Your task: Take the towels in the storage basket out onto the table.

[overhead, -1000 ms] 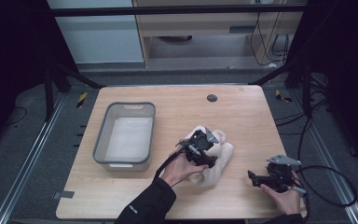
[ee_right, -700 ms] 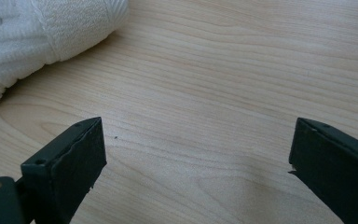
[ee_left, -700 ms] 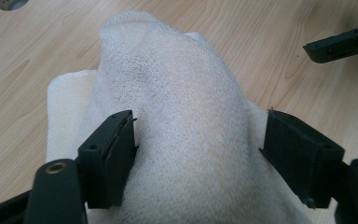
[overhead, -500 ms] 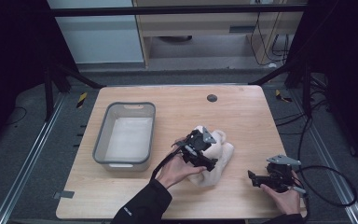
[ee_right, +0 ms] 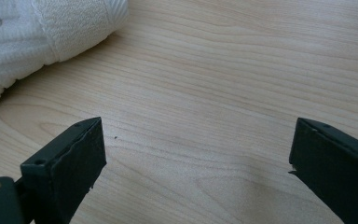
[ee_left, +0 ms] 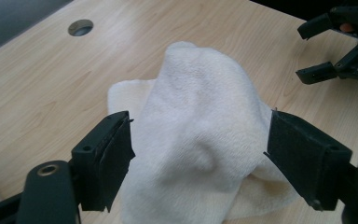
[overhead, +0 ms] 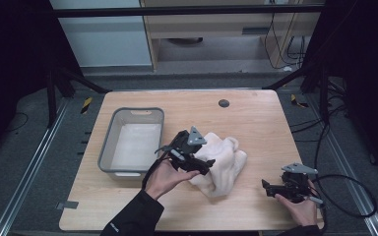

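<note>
A crumpled white towel (overhead: 226, 158) lies in a heap on the wooden table (overhead: 256, 128), right of centre. My left gripper (overhead: 205, 165) hovers at the towel's left side and is open. In the left gripper view its jaws straddle a raised hump of the towel (ee_left: 200, 121) without pinching it, and the left gripper (ee_left: 200, 142) stays wide. My right gripper (overhead: 267, 186) rests near the front right of the table, open and pointing left toward the towel. In the right gripper view, the right gripper (ee_right: 196, 149) has bare wood between its jaws, with a towel edge (ee_right: 37, 32) at upper left.
A grey plastic bin (overhead: 106, 147) with a pale inside stands left of the towel. A round cable hole (overhead: 223, 103) sits in the tabletop at the back. A black cable (overhead: 347, 196) loops off the table's right edge. The right gripper (ee_left: 340, 46) shows beyond the towel.
My left gripper has shifted slightly left along the towel's near side. The right gripper and the towel have hardly moved.
</note>
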